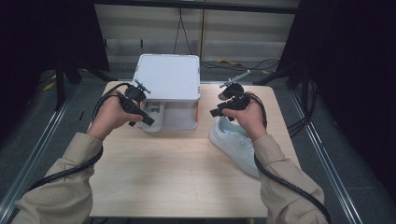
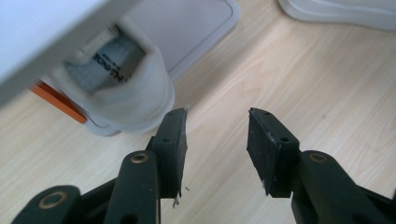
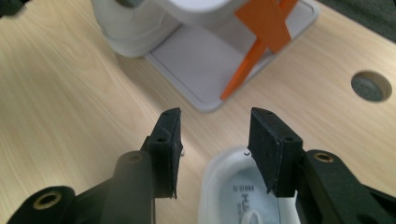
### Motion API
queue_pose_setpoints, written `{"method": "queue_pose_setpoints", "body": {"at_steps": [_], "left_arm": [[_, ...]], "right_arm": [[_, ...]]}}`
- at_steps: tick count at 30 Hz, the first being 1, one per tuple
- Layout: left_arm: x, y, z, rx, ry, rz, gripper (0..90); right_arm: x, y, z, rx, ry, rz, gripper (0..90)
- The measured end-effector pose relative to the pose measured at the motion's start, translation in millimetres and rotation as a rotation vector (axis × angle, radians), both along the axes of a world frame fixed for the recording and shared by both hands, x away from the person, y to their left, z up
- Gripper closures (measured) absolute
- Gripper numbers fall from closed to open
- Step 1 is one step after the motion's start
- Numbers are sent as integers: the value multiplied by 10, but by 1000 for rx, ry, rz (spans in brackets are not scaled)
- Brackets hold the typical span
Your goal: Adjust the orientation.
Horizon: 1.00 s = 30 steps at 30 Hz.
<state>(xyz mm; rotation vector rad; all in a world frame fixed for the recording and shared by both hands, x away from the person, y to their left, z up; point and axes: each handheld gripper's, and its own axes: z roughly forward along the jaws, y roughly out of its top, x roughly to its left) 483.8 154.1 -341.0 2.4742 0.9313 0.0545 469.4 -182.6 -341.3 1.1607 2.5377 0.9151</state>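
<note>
1. High view: one white shoe (image 1: 153,116) sits inside the white rack (image 1: 169,77); the other shoe (image 1: 233,142) lies right on the surface (image 1: 177,172).
2. Left gripper view: left gripper (image 2: 217,135) gapes empty near the racked shoe's (image 2: 116,88) padded heel.
3. Right gripper view: right gripper (image 3: 215,137), open and empty, hovers over the loose shoe's (image 3: 243,196) collar, probably light and soft; pinch that rim.

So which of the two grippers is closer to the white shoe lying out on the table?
The right. The right gripper hovers just above the heel opening of the white shoe, jaws open. The left gripper is across the table by the other shoe in the white rack.
</note>
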Motion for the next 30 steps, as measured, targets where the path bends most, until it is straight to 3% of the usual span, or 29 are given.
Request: {"method": "queue_pose_setpoints", "body": {"at_steps": [3,4,6,12,16,19,22,24,30], "left_arm": [[55,-44,70,6,-3,1,575],[75,-56,106,30,-24,3,575],[101,-74,153,39,-37,0,575],[226,-133,262,16,-13,-3,592],[353,-171,343,49,-53,4,626],[433,-199,386,29,-72,17,655],[525,-210,396,24,-103,33,703],[574,-210,377,1,-103,44,738],[681,-188,260,-15,-98,94,856]], "right_arm": [[-68,-54,-103,-3,22,-15,504],[-74,-63,-117,-3,20,-9,504],[-115,-81,-153,-13,32,-15,504],[-197,-126,-232,-42,42,-17,482],[-225,-159,-294,-41,62,-23,474],[-229,-179,-348,-53,83,-27,466],[-221,-193,-395,-48,101,-41,463],[-213,-190,-417,-48,107,-46,462],[-168,-113,-461,-37,137,-63,449]]}}
